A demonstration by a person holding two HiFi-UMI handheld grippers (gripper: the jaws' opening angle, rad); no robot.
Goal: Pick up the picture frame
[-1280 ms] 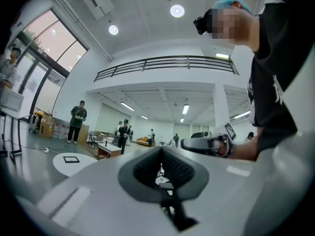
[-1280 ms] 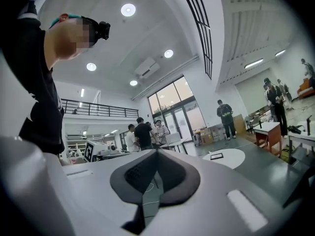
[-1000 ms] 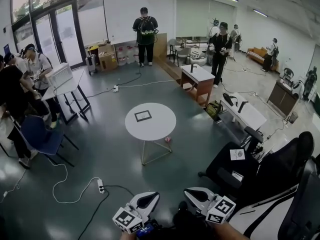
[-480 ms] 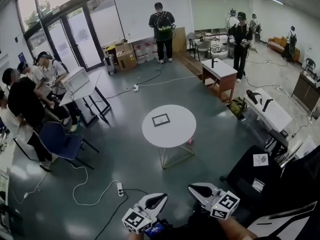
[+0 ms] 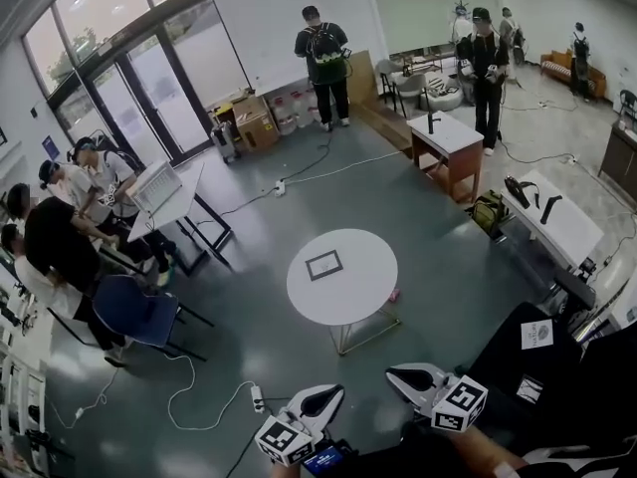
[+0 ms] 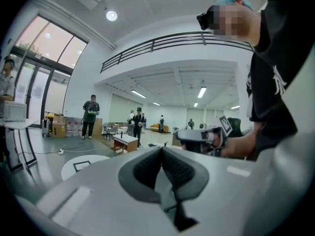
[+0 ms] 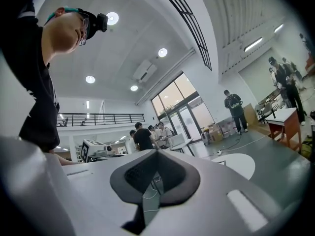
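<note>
Left tongs (image 5: 333,394) and right tongs (image 5: 392,373) are both clenched and empty, well short of the round white bench (image 5: 370,295), where the picture frame (image 5: 324,264) lies flat at 12 o'clock from the left tongs and 11 o'clock from the right, neither clearly nearer.

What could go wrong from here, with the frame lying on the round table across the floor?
1. A corded power strip lies on the floor close to the path toward the table; walking in could snag it.
2. The frame lies flat, and the left claw and right claw are both shut; arriving shut, they would likely just push it along the tabletop.
</note>
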